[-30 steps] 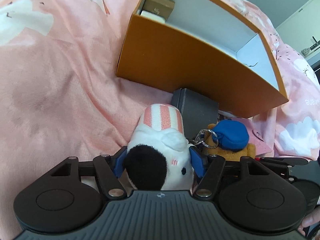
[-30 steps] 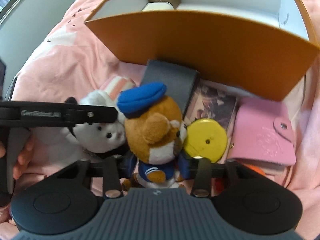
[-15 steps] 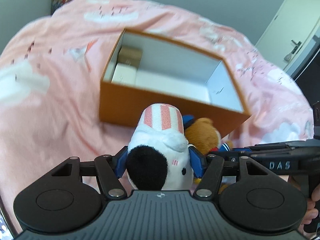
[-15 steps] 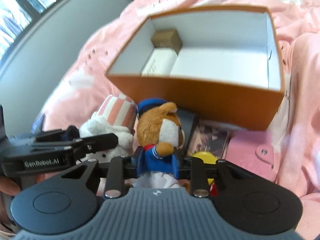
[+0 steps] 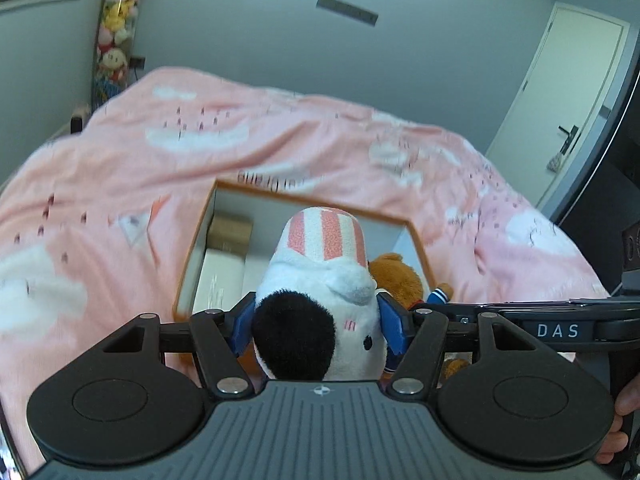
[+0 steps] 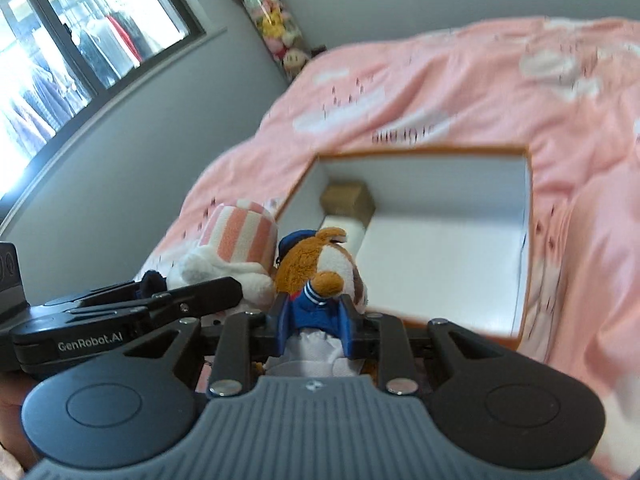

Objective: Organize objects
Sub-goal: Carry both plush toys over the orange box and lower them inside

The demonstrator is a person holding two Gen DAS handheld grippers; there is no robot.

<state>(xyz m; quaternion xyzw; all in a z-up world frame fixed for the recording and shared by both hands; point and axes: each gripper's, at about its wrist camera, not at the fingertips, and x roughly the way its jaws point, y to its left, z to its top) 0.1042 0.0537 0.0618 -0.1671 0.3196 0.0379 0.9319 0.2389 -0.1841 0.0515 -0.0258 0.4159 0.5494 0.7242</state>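
Observation:
My left gripper point(image 5: 318, 322) is shut on a white plush with a black ear and a pink-striped hat point(image 5: 320, 280), held in the air over the near edge of the orange box point(image 5: 188, 256). My right gripper point(image 6: 314, 326) is shut on a brown bear plush in a blue sailor suit point(image 6: 316, 268), held beside the white plush point(image 6: 236, 244) just in front of the orange box point(image 6: 528, 184). The bear also shows in the left wrist view point(image 5: 400, 280). The box has a white inside.
Inside the box at its left end lie a small brown box point(image 6: 348, 198) and a white box point(image 5: 220, 276). The box rests on a pink bed cover point(image 5: 280, 140). A hanging column of plush toys point(image 5: 116, 36) and a door point(image 5: 560, 100) stand behind the bed.
Both grippers have risen from the bed with their plushes and tilted up toward the box. The items on the bed in front of the box have dropped out of sight.

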